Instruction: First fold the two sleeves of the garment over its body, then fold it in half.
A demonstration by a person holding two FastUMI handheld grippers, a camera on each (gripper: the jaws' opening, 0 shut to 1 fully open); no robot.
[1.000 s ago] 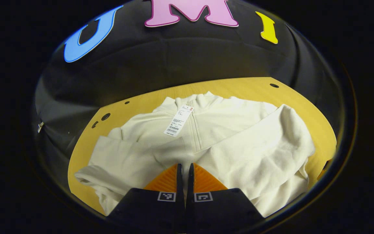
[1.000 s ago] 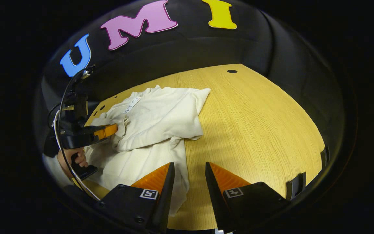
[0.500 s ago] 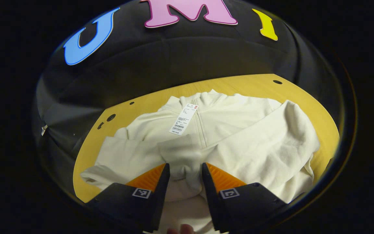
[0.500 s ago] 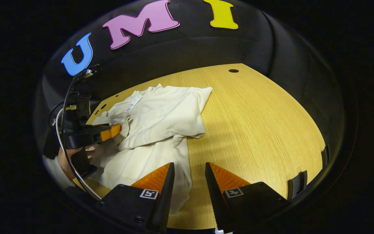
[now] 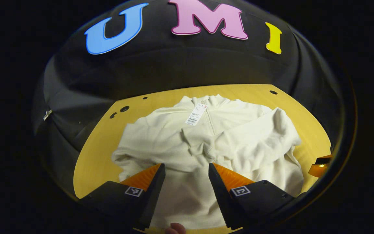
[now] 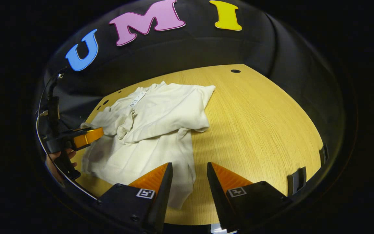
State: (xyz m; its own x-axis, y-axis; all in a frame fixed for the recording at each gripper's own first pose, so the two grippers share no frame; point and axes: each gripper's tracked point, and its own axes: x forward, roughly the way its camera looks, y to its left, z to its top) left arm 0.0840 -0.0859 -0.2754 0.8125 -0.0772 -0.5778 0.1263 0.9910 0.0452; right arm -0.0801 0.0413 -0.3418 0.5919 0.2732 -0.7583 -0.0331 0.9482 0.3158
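Here, cream garment (image 5: 187,152) flat on the wooden worktop (image 6: 258,120), both sleeves crossed over its body, left tongs (image 5: 184,175) spread apart above its lower half, right tongs (image 6: 188,177) apart beside its hem

left gripper (image 5: 183,170): black housing w/ a square b&w marker on each side, ribbed wedge jaws. right gripper (image 6: 188,169): same build, screws on the housing. thin cable (image 6: 45,97) loops behind the left gripper.

The left gripper (image 5: 184,169) hung open above the garment (image 5: 213,146), whose sleeves (image 5: 255,138) lay folded across its body on the bench (image 5: 96,156).
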